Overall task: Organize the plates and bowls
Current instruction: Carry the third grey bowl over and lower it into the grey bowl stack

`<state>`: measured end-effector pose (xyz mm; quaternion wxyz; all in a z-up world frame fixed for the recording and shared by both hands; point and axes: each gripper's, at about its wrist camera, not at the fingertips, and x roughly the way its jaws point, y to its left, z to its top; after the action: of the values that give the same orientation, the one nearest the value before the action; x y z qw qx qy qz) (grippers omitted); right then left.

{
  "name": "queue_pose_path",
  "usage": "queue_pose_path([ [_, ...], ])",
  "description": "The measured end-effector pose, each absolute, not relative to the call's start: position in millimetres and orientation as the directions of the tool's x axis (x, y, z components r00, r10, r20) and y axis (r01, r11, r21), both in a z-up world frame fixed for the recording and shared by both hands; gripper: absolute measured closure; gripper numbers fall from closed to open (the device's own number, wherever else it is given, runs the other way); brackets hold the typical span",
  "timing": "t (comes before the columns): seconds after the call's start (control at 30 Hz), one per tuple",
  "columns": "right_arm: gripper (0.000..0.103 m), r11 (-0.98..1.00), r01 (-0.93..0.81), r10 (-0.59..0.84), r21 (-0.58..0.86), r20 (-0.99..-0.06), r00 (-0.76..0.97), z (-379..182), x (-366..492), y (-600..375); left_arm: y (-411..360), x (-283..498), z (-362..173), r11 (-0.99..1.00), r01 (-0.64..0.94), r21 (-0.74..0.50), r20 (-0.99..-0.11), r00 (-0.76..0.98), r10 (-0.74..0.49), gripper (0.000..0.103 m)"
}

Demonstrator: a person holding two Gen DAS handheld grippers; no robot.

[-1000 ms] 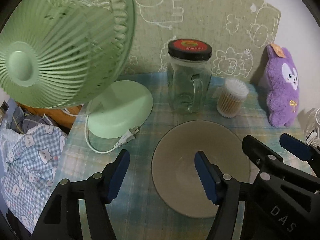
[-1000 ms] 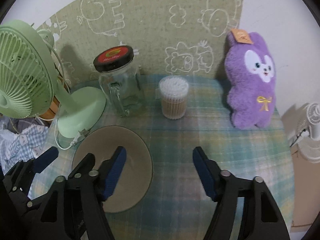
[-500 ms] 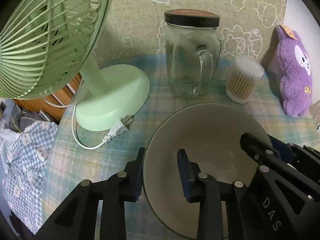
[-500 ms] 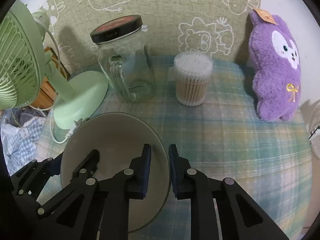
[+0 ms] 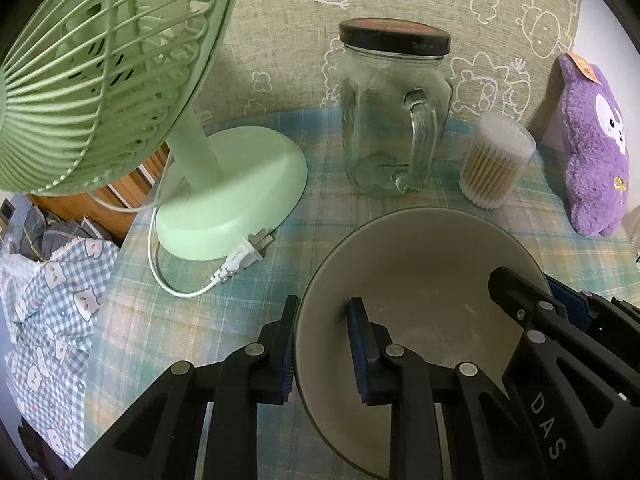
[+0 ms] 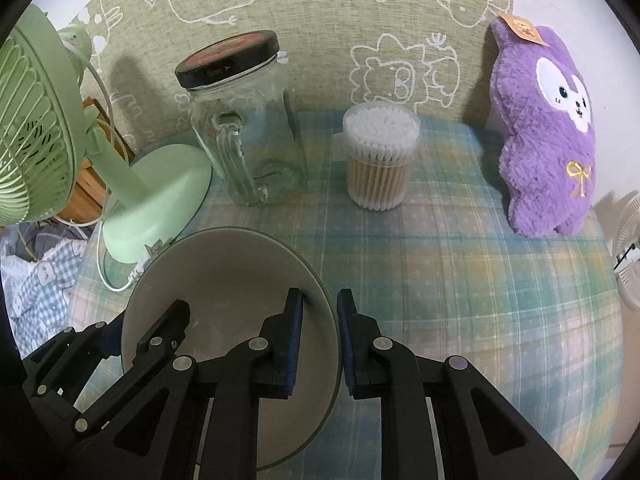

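A grey-beige bowl (image 5: 420, 280) (image 6: 224, 280) sits on the checked tablecloth, and nothing is inside it. My left gripper (image 5: 322, 308) straddles the bowl's left rim, one pad outside and one inside; its jaws are closing on the wall and the pads press it. My right gripper (image 6: 320, 296) is shut on the opposite, right rim, with the wall pinched between its blue pads. Each gripper also shows in the other's view: the right gripper (image 5: 532, 284) at the bowl's right rim, the left gripper (image 6: 144, 320) at its left rim.
A green desk fan (image 5: 100, 80) stands at the left, its white plug and cord (image 5: 240, 256) lying near the bowl. Behind the bowl are a lidded glass jar mug (image 5: 392, 120), a tub of cotton swabs (image 6: 380, 156) and a purple plush (image 6: 548, 132). Checked fabric (image 5: 52, 292) lies off the table's left edge.
Both grippers came down onto the bowl and went from wide open to closed over opposite sides of its rim. The bowl has stayed in place.
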<state>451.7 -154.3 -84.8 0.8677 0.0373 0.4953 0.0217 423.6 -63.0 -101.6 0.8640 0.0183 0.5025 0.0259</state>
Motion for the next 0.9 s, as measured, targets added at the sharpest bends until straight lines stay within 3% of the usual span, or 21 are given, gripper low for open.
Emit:
queue_pose_path([
  [0.9, 0.082, 0.988, 0.14, -0.02, 0.066, -0.842, 0.54, -3.2, 315.4, -135.2, -48.7, 314.6, -26.9, 0.996, 0.093, 0.008, -0.847, 0.529, -0.043, 0.082],
])
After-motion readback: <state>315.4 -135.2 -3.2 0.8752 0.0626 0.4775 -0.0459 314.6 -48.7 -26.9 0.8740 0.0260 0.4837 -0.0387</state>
